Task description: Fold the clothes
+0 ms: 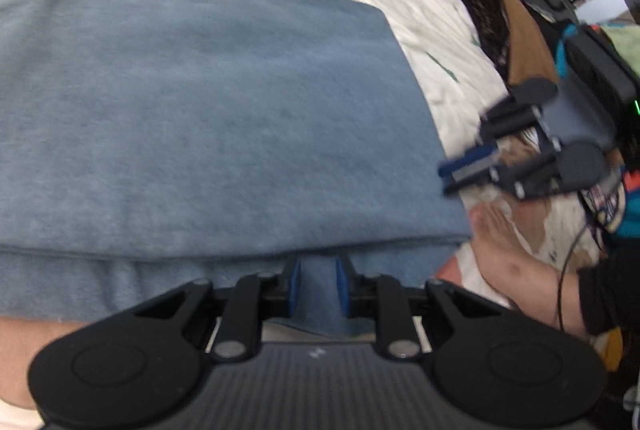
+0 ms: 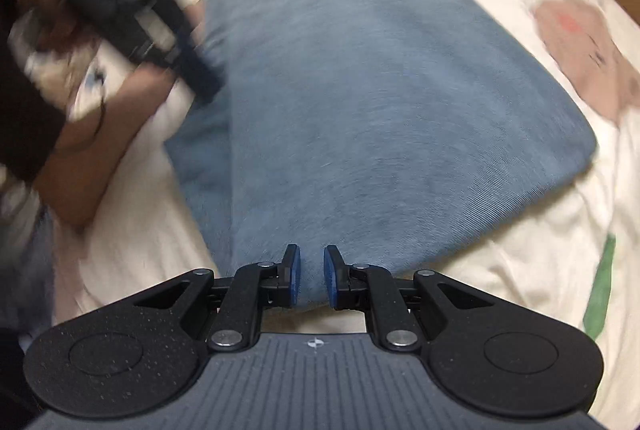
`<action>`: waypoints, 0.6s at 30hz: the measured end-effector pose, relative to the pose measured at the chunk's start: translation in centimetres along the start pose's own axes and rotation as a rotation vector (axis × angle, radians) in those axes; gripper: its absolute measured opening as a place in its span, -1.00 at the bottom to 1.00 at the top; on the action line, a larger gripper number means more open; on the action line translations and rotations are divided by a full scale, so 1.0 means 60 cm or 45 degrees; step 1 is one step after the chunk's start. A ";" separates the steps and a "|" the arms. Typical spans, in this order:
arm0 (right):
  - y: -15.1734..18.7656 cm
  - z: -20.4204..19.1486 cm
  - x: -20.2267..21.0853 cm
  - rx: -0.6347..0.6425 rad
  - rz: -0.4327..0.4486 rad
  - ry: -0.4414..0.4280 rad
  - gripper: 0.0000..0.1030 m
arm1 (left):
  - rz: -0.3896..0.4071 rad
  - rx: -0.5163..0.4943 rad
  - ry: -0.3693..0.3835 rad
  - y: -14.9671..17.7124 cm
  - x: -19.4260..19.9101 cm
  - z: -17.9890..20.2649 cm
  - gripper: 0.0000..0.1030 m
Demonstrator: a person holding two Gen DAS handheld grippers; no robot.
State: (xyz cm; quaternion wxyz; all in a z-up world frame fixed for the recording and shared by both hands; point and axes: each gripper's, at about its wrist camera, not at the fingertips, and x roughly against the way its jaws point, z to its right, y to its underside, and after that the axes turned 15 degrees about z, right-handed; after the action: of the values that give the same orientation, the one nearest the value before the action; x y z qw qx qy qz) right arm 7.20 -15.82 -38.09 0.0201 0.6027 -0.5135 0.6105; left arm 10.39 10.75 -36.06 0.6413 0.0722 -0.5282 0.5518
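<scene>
1. The left claw (image 1: 318,286) is clamped on a fold of the blue cloth (image 1: 208,110), which spreads ahead of it over the sheet (image 1: 432,18).
2. The right claw (image 2: 312,278) pinches the cloth's near edge; the rest runs forward.
3. A bare foot (image 1: 500,254) lies right of the left claw.
</scene>
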 end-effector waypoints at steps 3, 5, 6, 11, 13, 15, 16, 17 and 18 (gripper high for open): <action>-0.006 0.025 0.011 -0.094 0.039 0.054 -0.62 | -0.027 -0.009 0.042 0.004 -0.006 0.005 -0.63; -0.008 0.043 0.019 -0.153 0.060 0.101 -0.61 | -0.052 -0.029 0.057 0.008 -0.013 0.010 -0.64; -0.009 0.052 0.022 -0.184 0.071 0.125 -0.60 | -0.069 -0.040 0.059 0.010 -0.016 0.012 -0.64; -0.003 0.093 0.031 -0.349 0.118 0.230 -0.53 | -0.139 -0.047 0.059 0.013 -0.031 0.014 -0.64; -0.001 0.105 0.032 -0.405 0.130 0.256 -0.36 | -0.157 -0.045 0.051 0.014 -0.036 0.013 -0.64; 0.002 0.114 0.033 -0.441 0.132 0.272 -0.35 | -0.169 -0.061 0.034 0.018 -0.044 0.013 -0.62; 0.004 0.118 0.033 -0.457 0.131 0.280 -0.35 | -0.172 -0.071 0.024 0.020 -0.047 0.013 -0.58; 0.007 0.121 0.033 -0.473 0.130 0.289 -0.35 | -0.171 -0.072 0.017 0.021 -0.049 0.013 -0.58; 0.010 0.124 0.033 -0.489 0.129 0.300 -0.35 | -0.170 -0.073 0.009 0.022 -0.052 0.012 -0.58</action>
State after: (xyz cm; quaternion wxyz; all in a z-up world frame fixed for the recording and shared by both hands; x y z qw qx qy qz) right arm 11.63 -22.12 -38.83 0.1636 0.4858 -0.6440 0.5680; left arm 9.45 8.82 -38.75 0.6805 0.0868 -0.5354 0.4927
